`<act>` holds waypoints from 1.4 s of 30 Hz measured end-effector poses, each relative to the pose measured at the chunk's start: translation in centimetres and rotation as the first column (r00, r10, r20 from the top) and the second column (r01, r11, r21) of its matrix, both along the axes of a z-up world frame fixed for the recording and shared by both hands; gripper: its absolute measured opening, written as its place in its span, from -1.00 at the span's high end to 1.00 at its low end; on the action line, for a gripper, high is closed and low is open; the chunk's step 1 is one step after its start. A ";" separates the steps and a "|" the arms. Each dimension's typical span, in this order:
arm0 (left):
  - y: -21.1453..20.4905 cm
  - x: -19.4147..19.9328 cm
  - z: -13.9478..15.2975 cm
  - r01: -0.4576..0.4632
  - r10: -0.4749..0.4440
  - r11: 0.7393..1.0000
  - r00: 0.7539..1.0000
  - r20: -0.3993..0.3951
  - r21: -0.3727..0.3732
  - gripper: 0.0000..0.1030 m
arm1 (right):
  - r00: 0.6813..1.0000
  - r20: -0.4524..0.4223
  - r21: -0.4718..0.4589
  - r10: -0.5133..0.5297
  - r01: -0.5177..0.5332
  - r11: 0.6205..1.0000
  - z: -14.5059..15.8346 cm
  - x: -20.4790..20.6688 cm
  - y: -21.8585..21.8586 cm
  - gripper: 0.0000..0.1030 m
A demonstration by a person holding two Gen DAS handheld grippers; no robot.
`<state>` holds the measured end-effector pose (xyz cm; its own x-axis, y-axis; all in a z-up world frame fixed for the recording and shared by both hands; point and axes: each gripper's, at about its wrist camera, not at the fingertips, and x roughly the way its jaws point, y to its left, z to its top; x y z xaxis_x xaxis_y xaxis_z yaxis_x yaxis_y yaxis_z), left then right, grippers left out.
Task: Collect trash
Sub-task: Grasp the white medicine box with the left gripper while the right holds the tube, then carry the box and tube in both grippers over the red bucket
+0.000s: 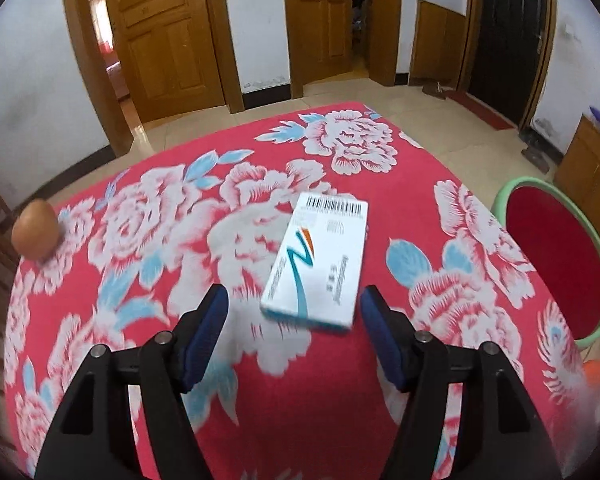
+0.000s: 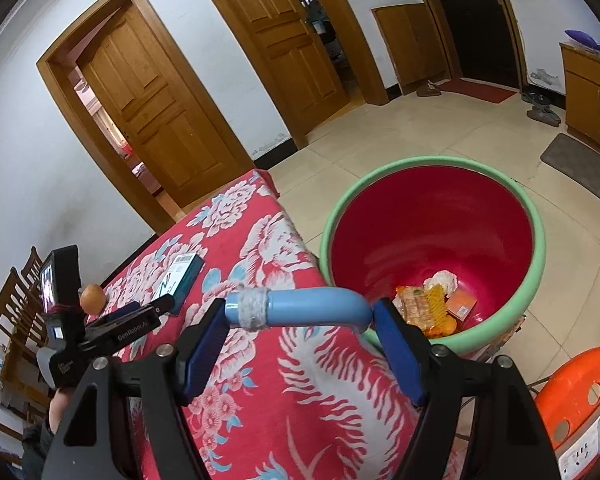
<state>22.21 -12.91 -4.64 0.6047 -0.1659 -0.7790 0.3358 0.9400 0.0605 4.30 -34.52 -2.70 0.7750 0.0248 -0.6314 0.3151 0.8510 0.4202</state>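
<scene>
Left gripper (image 1: 294,302): spread wide, empty, low over the floral cloth (image 1: 180,240), blue pads (image 1: 208,332) well apart. Just ahead, reaching between the fingertips and nearer the right finger: a white box (image 1: 320,260) with a teal stripe, flat on the cloth, barcode end pointing away. Not touched by either pad. Far off to the left, at the cloth's edge: a brown egg (image 1: 35,230). Off to the right, beyond the table's side: a red bin (image 1: 556,260) with a green rim, seen only in part.

Right gripper (image 2: 300,308): pinching a blue tube (image 2: 312,306) crosswise between its pads, ends against both fingers, a grey wrap around the tube near the left finger. Held above the cloth (image 2: 300,380) near the table's right edge. Ahead and to the right, on the floor just beside the table: the bin (image 2: 432,220), with wrappers and scraps (image 2: 432,304) lying at the bottom. Ahead to the left: the left gripper (image 2: 156,308) from the side, open, the box (image 2: 184,276) at its tips, the egg (image 2: 92,298) close behind it. Near right: part of an orange stool (image 2: 580,396). Farther back: tiled floor and wooden doors (image 2: 148,100).
</scene>
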 end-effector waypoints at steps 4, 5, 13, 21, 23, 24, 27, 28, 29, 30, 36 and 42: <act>-1.1 1.4 -0.4 0.029 -0.029 0.999 1.000 -0.011 0.033 -0.33 | 1.000 0.000 0.003 -0.022 0.022 1.000 -0.2 -0.1 -0.9 -0.47; -1.4 1.7 -0.6 0.032 -0.031 0.999 0.999 -0.017 0.037 -0.33 | 1.000 0.001 0.002 -0.028 0.028 1.000 -0.2 -0.2 -1.1 -0.47; -2.4 2.3 -1.5 0.037 -0.037 0.999 0.998 -0.044 -0.020 -0.04 | 0.994 -0.006 -0.020 -0.113 0.113 0.993 -0.6 -0.5 -4.1 -0.47; -5.5 0.1 0.5 0.112 -0.115 0.987 0.993 -0.028 -0.112 -0.03 | 0.982 -0.025 -0.015 -0.190 0.189 0.982 -1.7 -0.6 -7.0 -0.48; -6.4 -0.5 1.1 0.133 -0.137 0.981 0.990 -0.023 -0.138 -0.03 | 0.977 -0.035 -0.016 -0.209 0.209 0.978 -2.0 -0.5 -7.6 -0.48; -7.0 -0.9 1.4 0.145 -0.149 0.978 0.989 -0.020 -0.152 -0.03 | 0.975 -0.044 -0.014 -0.220 0.219 0.976 -2.2 -0.3 -8.1 -0.48; -8.8 -1.9 2.2 0.187 -0.192 0.967 0.981 -0.011 -0.176 -0.03 | 0.967 -0.056 0.012 -0.248 0.249 0.968 -2.8 -0.2 -9.2 -0.48; -9.4 -2.2 2.4 0.198 -0.203 0.963 0.979 -0.009 -0.180 -0.03 | 0.965 -0.056 0.015 -0.257 0.258 0.966 -2.8 -0.2 -9.5 -0.50; -9.9 -2.5 2.6 0.212 -0.217 0.960 0.976 -0.007 -0.184 -0.03 | 0.963 -0.056 0.019 -0.265 0.266 0.964 -2.9 -0.2 -9.8 -0.54; -10.4 -2.8 2.7 0.222 -0.227 0.957 0.974 -0.007 -0.186 -0.03 | 0.960 -0.051 0.030 -0.274 0.276 0.961 -2.9 -0.3 -10.3 -0.58; -12.7 -3.8 2.2 0.259 -0.274 0.942 0.960 -0.047 -0.213 -0.03 | 0.952 -0.023 0.042 -0.306 0.306 0.951 -2.4 -1.3 -11.2 -0.59; -15.7 -4.7 1.3 0.304 -0.326 0.929 0.942 -0.080 -0.212 -0.03 | 0.940 0.015 0.043 -0.341 0.340 0.939 -1.2 -2.7 -11.5 -0.59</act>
<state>17.46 -28.57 -3.29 0.4077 -0.4881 -0.7717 0.6107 0.7741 -0.1669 1.55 -46.05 -3.93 0.7551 -0.2186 -0.6181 0.5736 0.6770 0.4612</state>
